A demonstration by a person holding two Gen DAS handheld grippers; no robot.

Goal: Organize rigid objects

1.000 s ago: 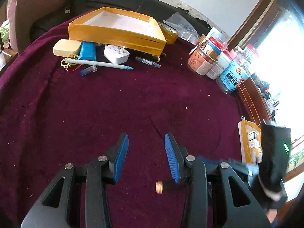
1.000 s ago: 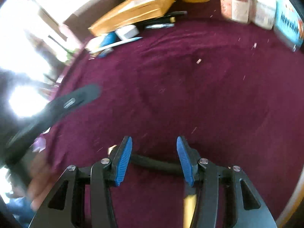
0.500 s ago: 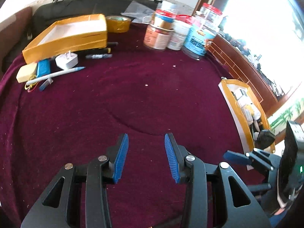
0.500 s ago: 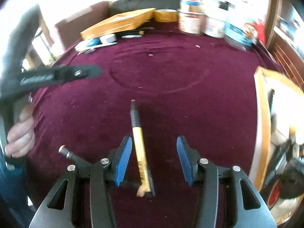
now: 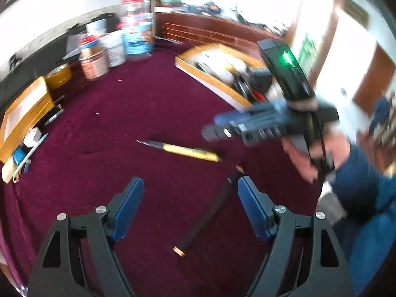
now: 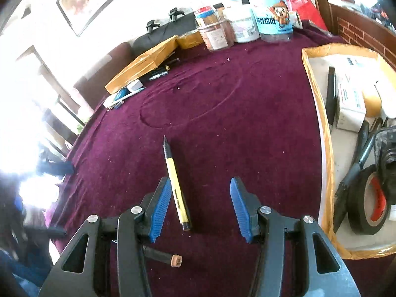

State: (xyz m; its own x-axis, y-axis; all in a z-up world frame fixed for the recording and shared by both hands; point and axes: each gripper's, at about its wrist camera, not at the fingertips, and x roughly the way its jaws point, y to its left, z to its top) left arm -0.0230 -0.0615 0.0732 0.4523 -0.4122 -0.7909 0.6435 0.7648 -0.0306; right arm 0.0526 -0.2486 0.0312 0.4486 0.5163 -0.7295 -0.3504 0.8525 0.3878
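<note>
My left gripper [image 5: 190,206] hangs over the maroon cloth and its jaws are opening. A black pen with tan ends [image 5: 210,212] lies on the cloth between them, close to the right pad, and neither pad presses on it. Farther out lies a yellow and black pen [image 5: 183,149]. My right gripper [image 6: 200,205] stands open above that yellow pen [image 6: 175,185], which rests on the cloth near its left pad. The black pen's tan end [image 6: 176,261] shows below it. In the left wrist view the right gripper [image 5: 212,126] is blurred, with a hand on it.
A yellow-rimmed tray [image 6: 324,153] at the right holds a black tape roll [image 6: 368,198], boxes and tools. Jars [image 6: 247,24] stand at the back. A yellow box [image 5: 24,109] with small items beside it sits at the far left. The table edge runs along the left.
The left gripper has rolled and swung right towards the tray, and its jaws have spread wide; the black pen now lies between them. The right gripper has drifted towards the tray over the yellow pen.
</note>
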